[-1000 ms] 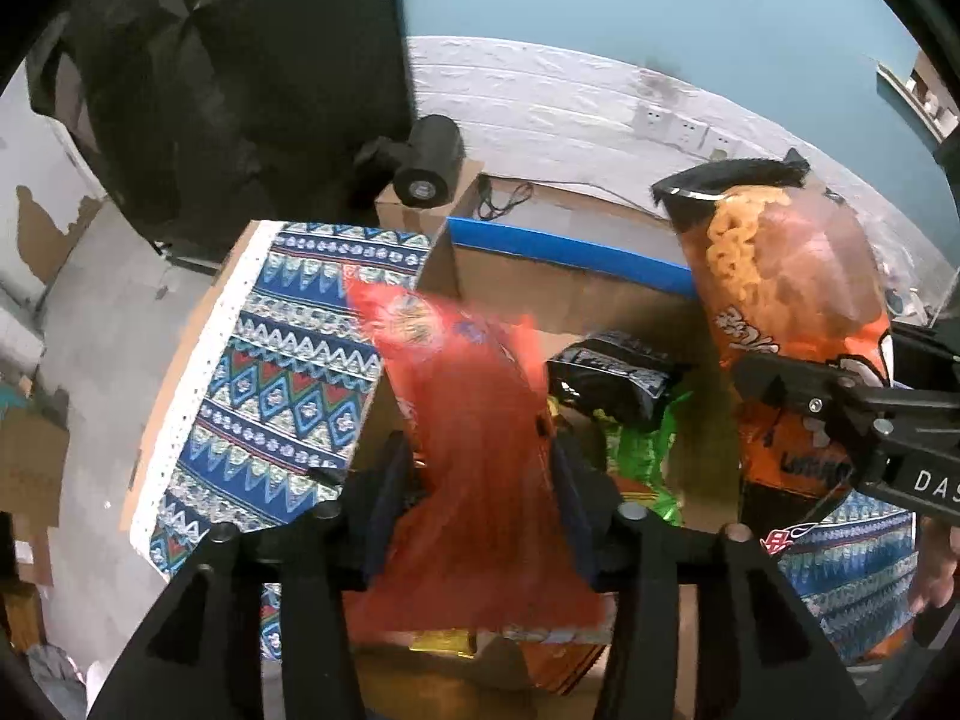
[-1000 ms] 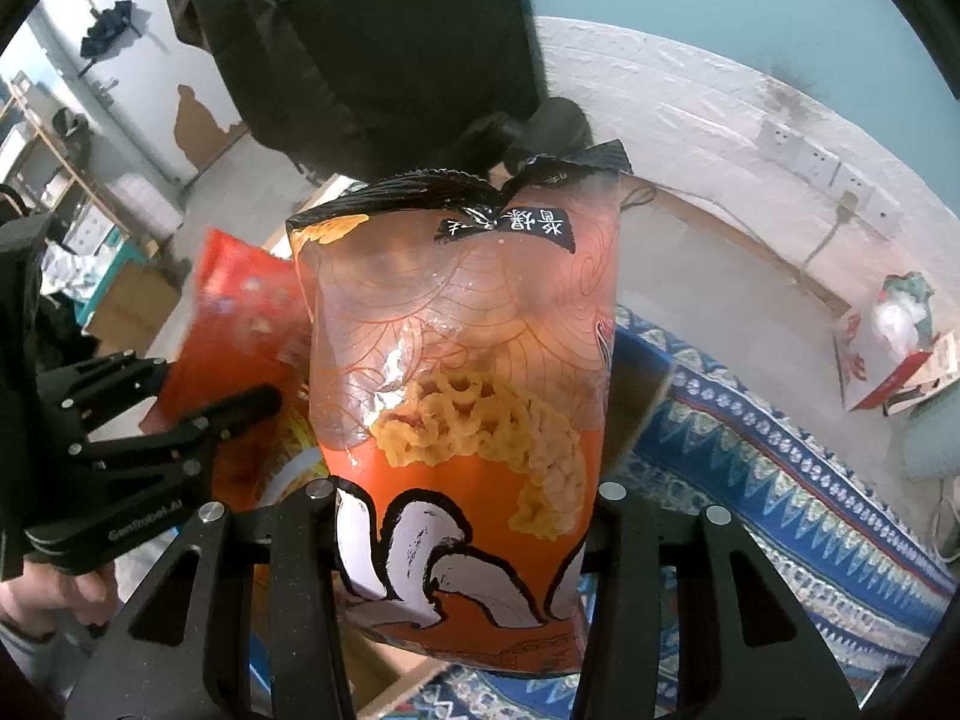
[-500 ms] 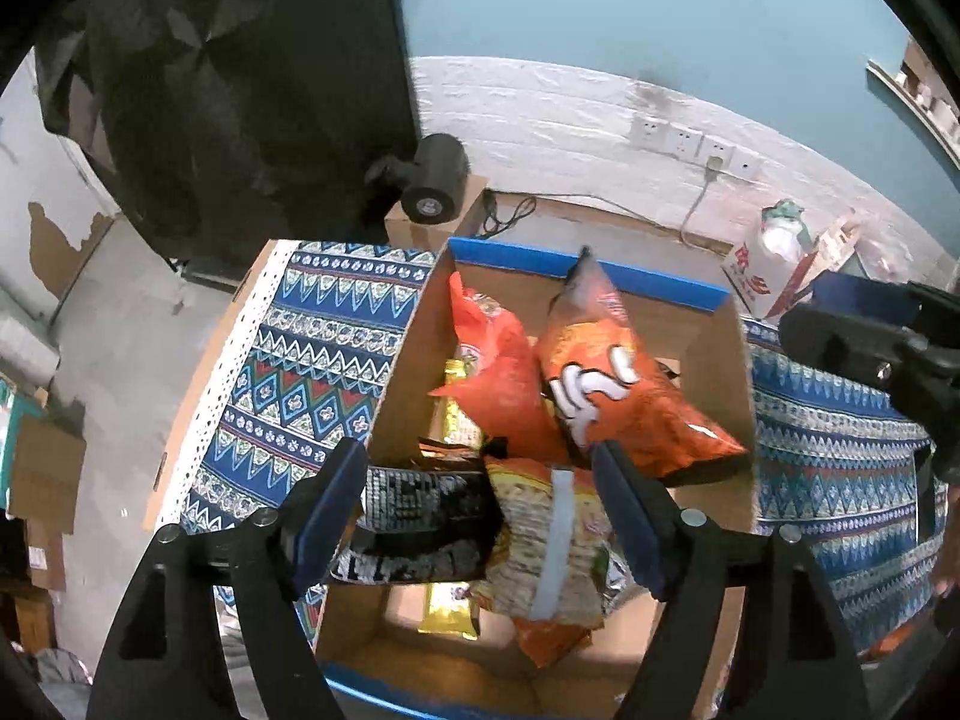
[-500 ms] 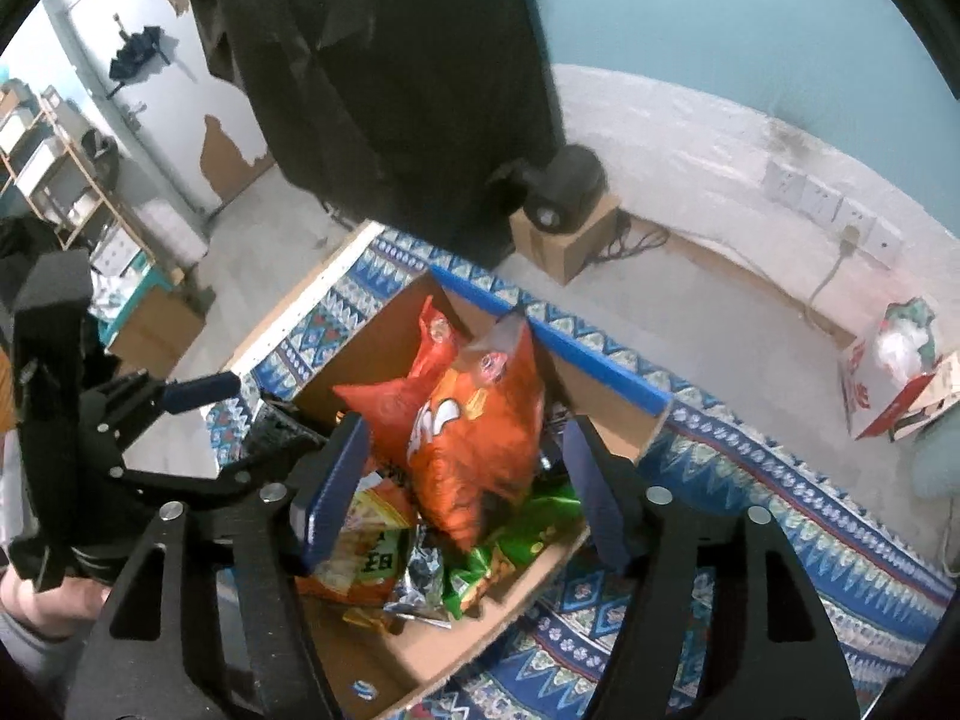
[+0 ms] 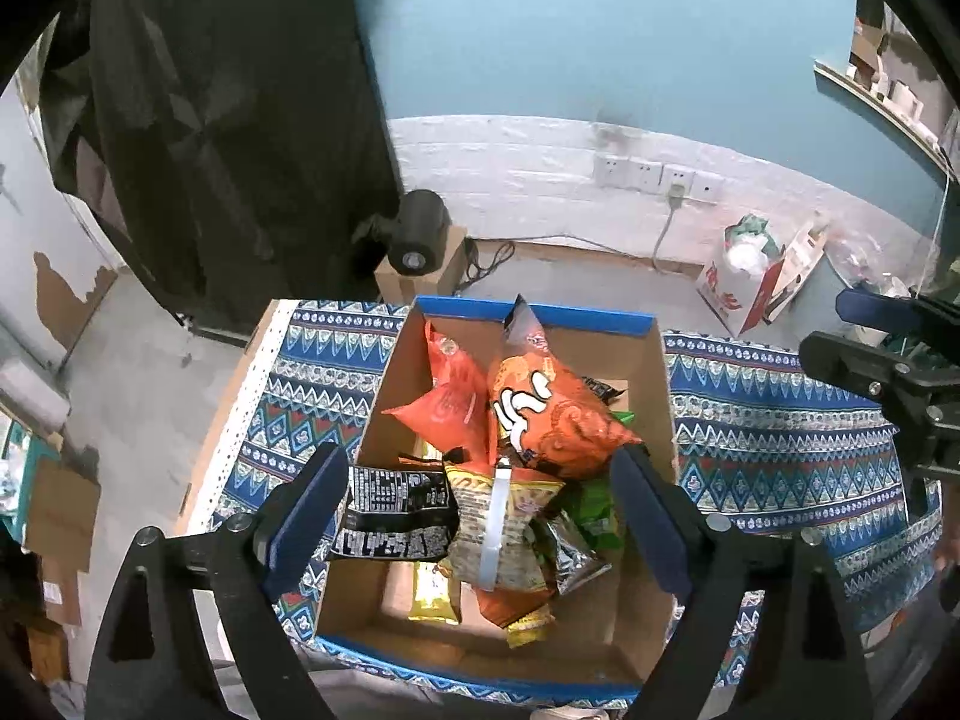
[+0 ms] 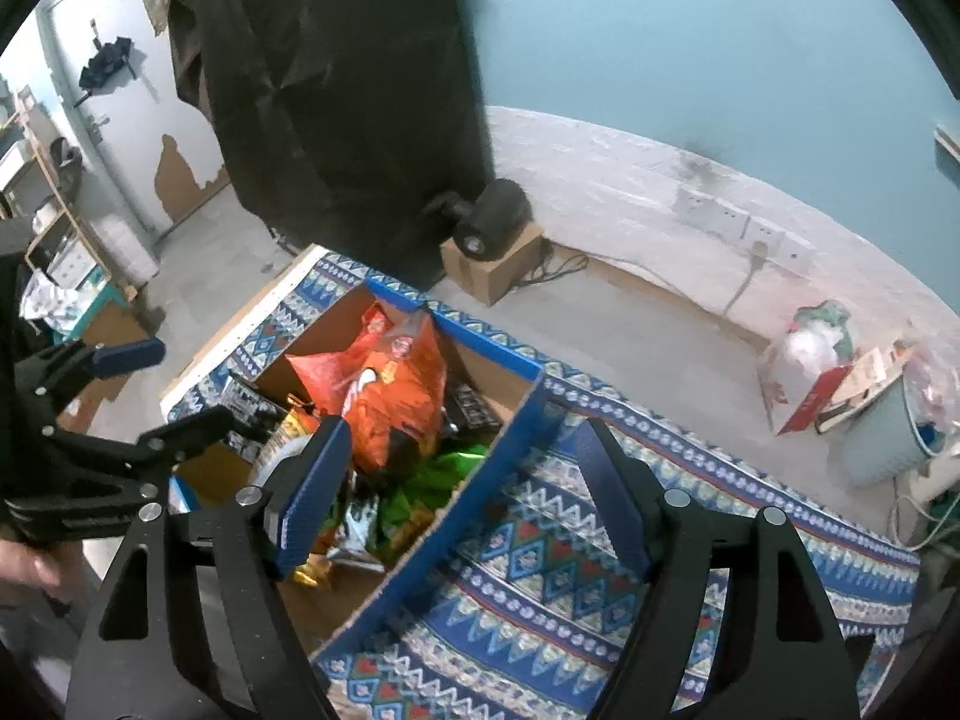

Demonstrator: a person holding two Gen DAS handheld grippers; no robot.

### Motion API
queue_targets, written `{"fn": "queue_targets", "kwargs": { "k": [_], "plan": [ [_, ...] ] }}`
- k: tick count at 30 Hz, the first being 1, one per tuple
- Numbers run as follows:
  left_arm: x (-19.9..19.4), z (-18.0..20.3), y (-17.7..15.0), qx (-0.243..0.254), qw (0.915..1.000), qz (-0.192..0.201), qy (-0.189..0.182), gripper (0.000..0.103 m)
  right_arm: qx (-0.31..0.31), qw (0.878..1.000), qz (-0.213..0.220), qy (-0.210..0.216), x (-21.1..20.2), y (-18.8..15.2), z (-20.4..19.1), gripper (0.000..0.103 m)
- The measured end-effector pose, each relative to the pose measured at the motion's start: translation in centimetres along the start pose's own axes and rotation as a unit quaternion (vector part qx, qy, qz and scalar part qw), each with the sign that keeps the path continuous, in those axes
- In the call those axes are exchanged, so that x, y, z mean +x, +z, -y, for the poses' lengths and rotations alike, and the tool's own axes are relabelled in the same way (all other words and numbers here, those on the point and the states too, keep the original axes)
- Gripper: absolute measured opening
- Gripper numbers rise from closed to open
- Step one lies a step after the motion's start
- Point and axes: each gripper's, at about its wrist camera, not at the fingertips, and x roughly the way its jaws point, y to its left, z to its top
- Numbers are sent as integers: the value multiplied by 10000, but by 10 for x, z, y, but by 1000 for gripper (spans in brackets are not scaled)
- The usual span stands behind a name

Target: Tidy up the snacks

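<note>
- Your left gripper [image 5: 480,504] and right gripper [image 6: 462,480]: both spread, empty.
- Ahead of the left one: crinkly orange bag [image 5: 552,414] atop the snack pile in the cardboard box [image 5: 636,354].

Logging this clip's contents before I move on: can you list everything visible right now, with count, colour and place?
cardboard box: 1, brown with blue rim, on the patterned cloth
snack bags: several, orange, red, black, green, yellow, piled inside the box
patterned cloth: 1, blue zigzag print, under the box
black device: 1, on a small carton by the wall
wall sockets: a row, white, on the wall
left gripper: 1, black with blue pads, open above the box
right gripper: 1, same colours, open over the box's edge
</note>
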Motion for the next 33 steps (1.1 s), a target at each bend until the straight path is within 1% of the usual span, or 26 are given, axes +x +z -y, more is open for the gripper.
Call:
{"fn": "queue_targets", "kwargs": {
  "k": [2, 6, 10, 17, 22, 29, 33],
  "plan": [
    [-5, 2, -1, 0, 10000, 32, -4, 91, 24, 10000, 75, -25, -8, -3, 4, 77],
    [-11, 8, -5, 46, 9999, 95, 88, 91, 46, 9994, 280, -207, -27, -12, 14, 77],
    [-16, 17, -9, 142, 9997, 142, 111, 91, 126, 9988, 378, -301, -38, -20, 24, 77],
    [-19, 27, -9, 254, 9994, 192, 161, 91, 283, 9984, 328, -362, -43, -35, 44, 77],
    [-21, 33, -9, 426, 9986, 224, 219, 91, 324, 9981, 322, -406, -45, -42, 53, 77],
    [-23, 38, -8, 490, 9982, 274, 234, 92, 305, 9983, 344, -369, -48, -44, 54, 77],
    [-22, 37, -8, 478, 9982, 269, 240, 95, 256, 9983, 363, -366, -50, -43, 51, 77]
  ]
}}
